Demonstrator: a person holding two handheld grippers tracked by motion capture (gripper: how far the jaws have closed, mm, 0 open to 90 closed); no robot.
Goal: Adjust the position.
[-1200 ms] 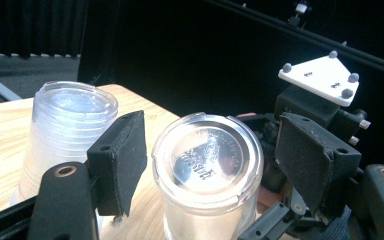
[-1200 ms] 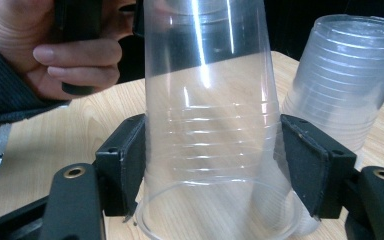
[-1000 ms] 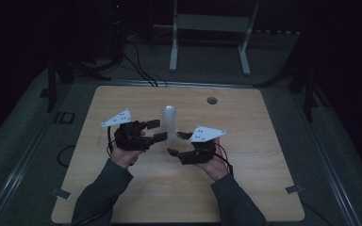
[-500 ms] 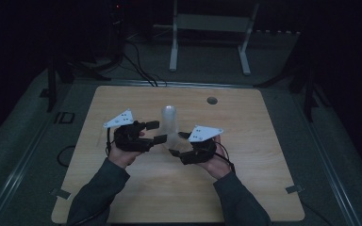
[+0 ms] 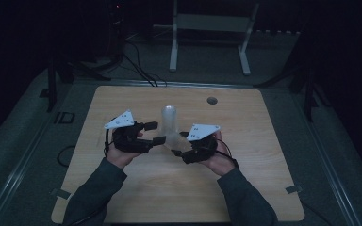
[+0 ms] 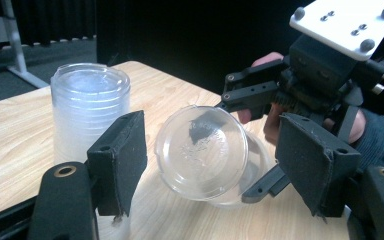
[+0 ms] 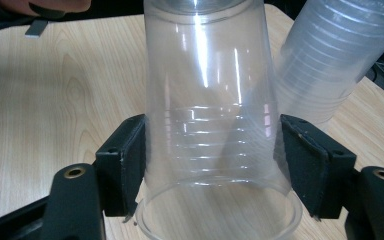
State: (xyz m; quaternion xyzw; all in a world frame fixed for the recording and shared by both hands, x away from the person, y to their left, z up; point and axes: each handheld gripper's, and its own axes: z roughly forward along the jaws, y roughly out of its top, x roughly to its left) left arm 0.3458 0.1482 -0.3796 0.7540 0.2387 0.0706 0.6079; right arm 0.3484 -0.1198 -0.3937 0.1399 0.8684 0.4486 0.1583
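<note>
**Two grippers meet over a clear cup at mid-tabletop**

Two hand-held grippers face each other near the middle of the wooden tabletop (image 5: 122,188), a little toward the person's edge. The right gripper (image 5: 181,146) pinches a single clear plastic cup (image 7: 215,125) across its ribbed lower wall, one black jaw pressed to each side. The cup is held on its side, its closed base turned toward the left gripper (image 5: 154,133) and its open rim toward the right gripper's own camera. In the left gripper view the cup's round base (image 6: 202,152) sits in the gap between that gripper's two jaws, which stand spread apart and touch nothing.

Just beyond the two grippers, toward the far edge, a stack of nested clear cups (image 5: 169,121) stands upright on the tabletop, close beside the held cup but apart from it. A small round hole (image 5: 212,100) lies in the tabletop near the far edge, toward the right corner.
</note>
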